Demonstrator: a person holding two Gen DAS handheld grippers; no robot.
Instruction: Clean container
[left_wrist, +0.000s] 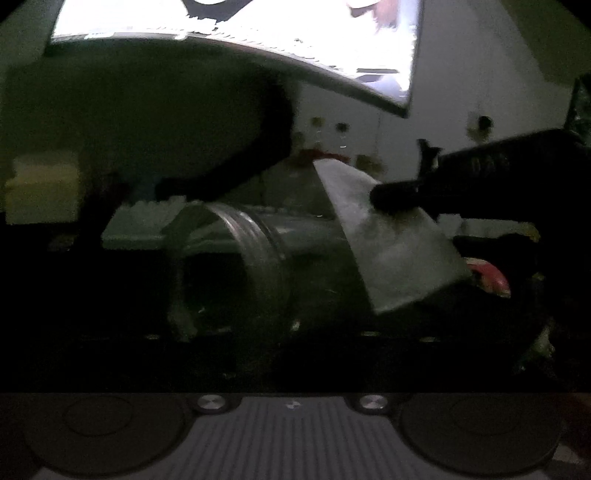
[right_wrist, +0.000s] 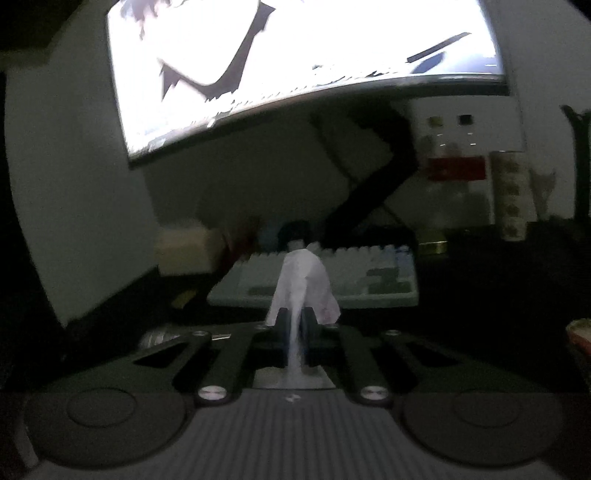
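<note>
A clear jar (left_wrist: 258, 258) with a threaded mouth lies on its side across the left wrist view, mouth to the left, close in front of the camera. My left gripper's fingers are lost in the dark around it, so I cannot see whether they press on it. My right gripper (left_wrist: 395, 195) comes in from the right, shut on a white tissue (left_wrist: 388, 243) that hangs over the jar's right part. In the right wrist view the right gripper (right_wrist: 293, 328) pinches the tissue (right_wrist: 303, 280), which stands up above the pads.
A lit monitor (right_wrist: 295, 55) on a black stand (right_wrist: 373, 192) hangs over the dark desk, with a pale keyboard (right_wrist: 369, 277) below it. Bottles with a red label (right_wrist: 454, 168) and a tall patterned cup stack (right_wrist: 511, 195) stand back right. A red-and-white object (left_wrist: 487, 277) lies right of the jar.
</note>
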